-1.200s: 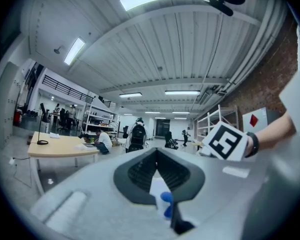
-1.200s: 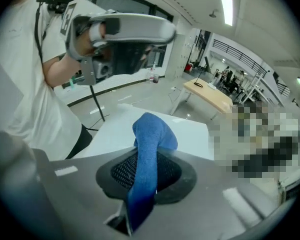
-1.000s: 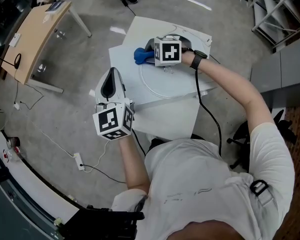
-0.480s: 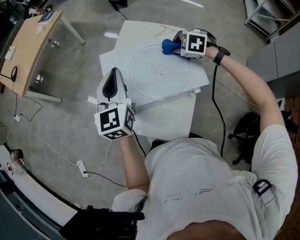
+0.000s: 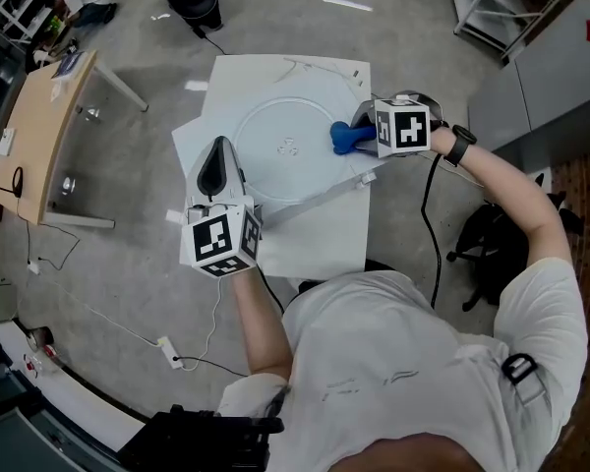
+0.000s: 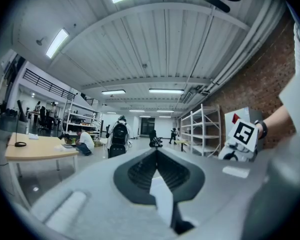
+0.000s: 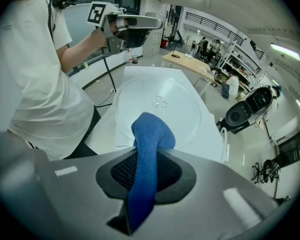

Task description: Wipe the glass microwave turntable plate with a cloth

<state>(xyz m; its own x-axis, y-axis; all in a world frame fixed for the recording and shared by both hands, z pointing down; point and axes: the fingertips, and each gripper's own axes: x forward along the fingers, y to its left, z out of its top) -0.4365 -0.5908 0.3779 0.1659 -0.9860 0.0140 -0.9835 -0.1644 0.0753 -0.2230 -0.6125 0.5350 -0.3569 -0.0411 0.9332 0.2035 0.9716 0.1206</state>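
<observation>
One hand works: right gripper (image 5: 364,138) clamps the cloth (image 5: 344,138) on the plate (image 5: 275,170); left gripper (image 5: 219,155), jaws together, steadies nothing, so the plate could slide.

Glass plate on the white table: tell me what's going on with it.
A person is wiping it. The right hand-held gripper is shut on a blue cloth, whose free end is down at the right part of the glass turntable plate, which lies flat on the white table. The left hand-held gripper, jaws together and holding nothing, is held beside the plate's left edge.
</observation>
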